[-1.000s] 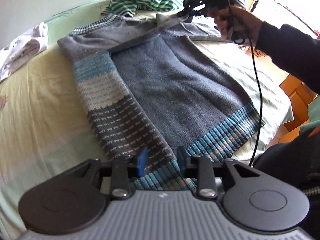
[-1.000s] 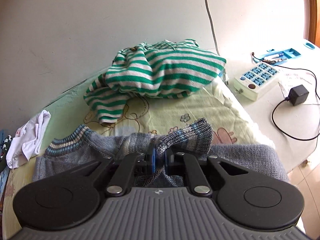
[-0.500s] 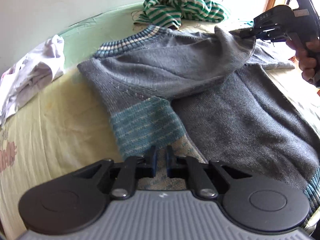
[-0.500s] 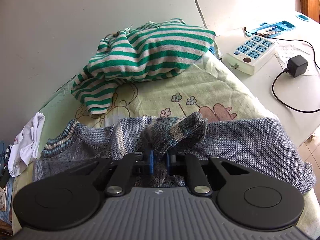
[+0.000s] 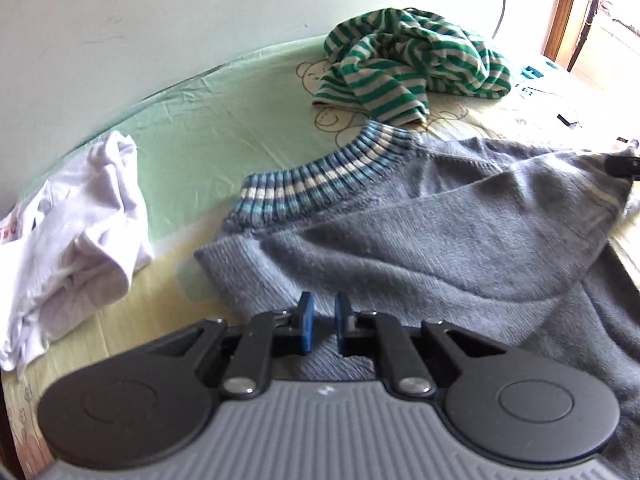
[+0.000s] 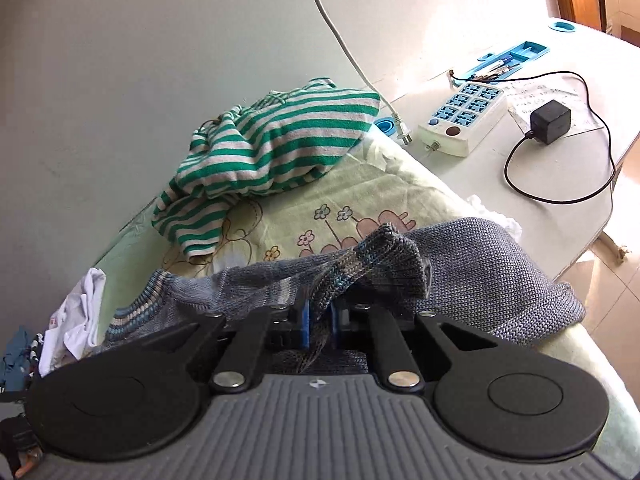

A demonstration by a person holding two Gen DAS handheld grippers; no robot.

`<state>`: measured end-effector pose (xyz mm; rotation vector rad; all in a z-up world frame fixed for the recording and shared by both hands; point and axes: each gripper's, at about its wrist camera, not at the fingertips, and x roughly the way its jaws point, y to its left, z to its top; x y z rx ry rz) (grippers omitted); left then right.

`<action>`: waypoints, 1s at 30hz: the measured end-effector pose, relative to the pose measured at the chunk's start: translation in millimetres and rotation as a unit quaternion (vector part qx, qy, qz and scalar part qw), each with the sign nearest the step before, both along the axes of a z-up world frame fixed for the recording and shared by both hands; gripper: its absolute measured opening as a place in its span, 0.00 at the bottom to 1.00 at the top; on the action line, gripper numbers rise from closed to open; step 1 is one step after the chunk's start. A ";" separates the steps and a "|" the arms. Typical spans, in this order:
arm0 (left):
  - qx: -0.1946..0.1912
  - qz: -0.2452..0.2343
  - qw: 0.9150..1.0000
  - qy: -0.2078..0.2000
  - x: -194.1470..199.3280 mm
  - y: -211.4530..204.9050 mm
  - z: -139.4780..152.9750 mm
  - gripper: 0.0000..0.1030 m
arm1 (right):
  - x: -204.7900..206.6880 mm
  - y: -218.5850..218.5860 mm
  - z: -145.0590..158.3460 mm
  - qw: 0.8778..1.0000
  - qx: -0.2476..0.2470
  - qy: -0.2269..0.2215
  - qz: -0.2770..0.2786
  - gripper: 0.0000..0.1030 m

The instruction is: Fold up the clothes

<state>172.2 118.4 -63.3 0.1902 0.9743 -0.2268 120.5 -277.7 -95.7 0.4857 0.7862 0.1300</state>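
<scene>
In the left wrist view the left gripper (image 5: pixel 321 322) has its blue pads nearly together, having just opened a touch after closing; grey knit shows in the narrow gap, yet whether the pads pinch it is hard to tell. The grey knitted sweater with a blue-and-cream ribbed collar (image 5: pixel 400 248) spreads ahead of the jaws on the pale green bedsheet (image 5: pixel 224 120), its lower part hidden behind the gripper body. A crumpled white garment (image 5: pixel 76 224) lies left of the jaws, a green-and-white striped top (image 5: pixel 408 68) far ahead. In the right wrist view the right gripper (image 6: pixel 319 322) is clamped on a striped cuff of the sweater (image 6: pixel 384 252), which bunches above the jaws. Only here appear a white power strip with blue sockets (image 6: pixel 464 118) and a black adapter (image 6: pixel 550 117).
</scene>
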 end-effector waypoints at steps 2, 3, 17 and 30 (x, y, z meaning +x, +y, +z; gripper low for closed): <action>0.000 -0.004 1.000 -0.006 3.9 0.1 -5.0 0.09 | -6.2 3.6 -2.6 1.000 -0.019 0.007 0.006 0.11; 0.000 -0.006 1.000 -0.010 5.3 0.1 -7.3 0.09 | -7.1 5.6 -6.5 0.999 -0.027 0.015 0.019 0.11; -0.039 -0.008 0.999 -0.012 22.4 -13.5 -8.1 0.14 | 17.5 6.1 -20.5 0.998 -0.024 -0.003 -0.052 0.47; -0.026 0.062 0.998 -0.013 25.2 -16.3 -7.3 0.22 | 17.8 -0.6 -21.8 0.992 -0.087 0.026 -0.083 0.11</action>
